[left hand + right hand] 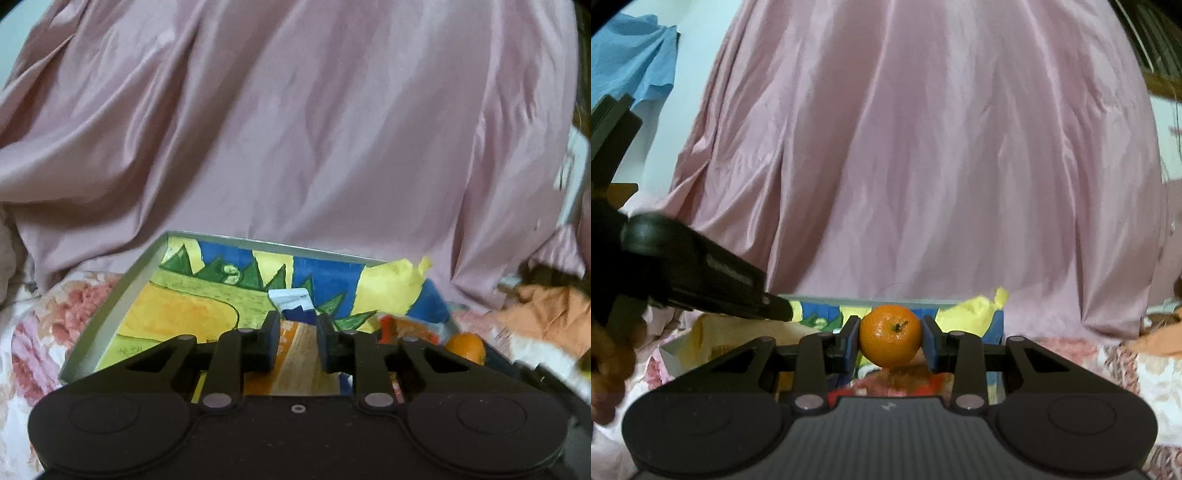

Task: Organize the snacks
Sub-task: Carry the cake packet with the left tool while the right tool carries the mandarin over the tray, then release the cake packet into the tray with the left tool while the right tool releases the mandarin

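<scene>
A shallow grey tray [110, 306] with a painted yellow, green and blue lining lies on the bed. My left gripper [299, 339] hovers over it, jaws narrow, shut on an orange-striped snack packet [299, 354] with a white and blue top. The right gripper [890, 341] is shut on a mandarin [890, 339], held just above the tray's near right part. From the left wrist view the mandarin [467, 347] shows at the tray's right edge, beside a red-orange packet [406, 328]. Crumpled yellow paper [391, 284] lies in the far right corner.
A pink satin cloth [295, 129] hangs right behind the tray and fills the background. The tray rests on a floral bedsheet [37, 332]. An orange cloth [554, 314] lies to the right, a blue cloth [631, 55] hangs far left. A hand [605, 362] holds the left gripper.
</scene>
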Demonstrator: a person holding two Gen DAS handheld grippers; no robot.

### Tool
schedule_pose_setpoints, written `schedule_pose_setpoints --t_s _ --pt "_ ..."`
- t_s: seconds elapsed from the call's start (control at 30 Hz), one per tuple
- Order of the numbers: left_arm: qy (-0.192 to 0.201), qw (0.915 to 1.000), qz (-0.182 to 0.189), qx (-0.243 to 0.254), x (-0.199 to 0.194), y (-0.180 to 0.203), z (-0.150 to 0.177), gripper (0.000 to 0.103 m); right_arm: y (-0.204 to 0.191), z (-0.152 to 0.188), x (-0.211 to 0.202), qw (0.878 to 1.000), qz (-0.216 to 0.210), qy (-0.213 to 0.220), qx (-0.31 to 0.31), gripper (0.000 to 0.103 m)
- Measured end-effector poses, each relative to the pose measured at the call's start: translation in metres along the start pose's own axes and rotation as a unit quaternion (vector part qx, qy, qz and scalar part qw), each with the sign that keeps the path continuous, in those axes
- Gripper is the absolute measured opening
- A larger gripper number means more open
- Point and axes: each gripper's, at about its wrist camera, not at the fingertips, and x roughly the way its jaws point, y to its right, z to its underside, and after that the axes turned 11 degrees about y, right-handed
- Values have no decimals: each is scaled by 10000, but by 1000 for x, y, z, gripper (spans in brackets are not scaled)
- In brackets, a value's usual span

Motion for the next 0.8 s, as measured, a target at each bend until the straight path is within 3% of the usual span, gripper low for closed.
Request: schedule_pose_setpoints --t_s 0.03,0.2,0.3,0.43,0.67,0.73,0.8 --pt "28 9999 -79 120 3 3 4 24 1 2 2 10000 -25 -64 25 39" --pt "150 9997 -107 -180 9 2 6 33 1 5 6 9998 -81 -158 0 39" --pt "174 9997 -148 -134 8 3 5 44 1 6 10 9997 -59 -256 4 40" --pt "174 9989 -307 -316 2 -1 5 70 0 5 12 9995 -62 -311 -10 44" --pt "303 9980 -424 -366 -18 -6 -5 98 -6 4 13 9990 -214 -362 -161 62" --pt "371 9976 -456 -376 -24 -7 -8 99 -9 2 11 9990 -219 -311 -234 68" --pt "411 9973 -485 -353 -29 -7 -11 101 -11 -1 7 9991 -222 -243 -266 81"
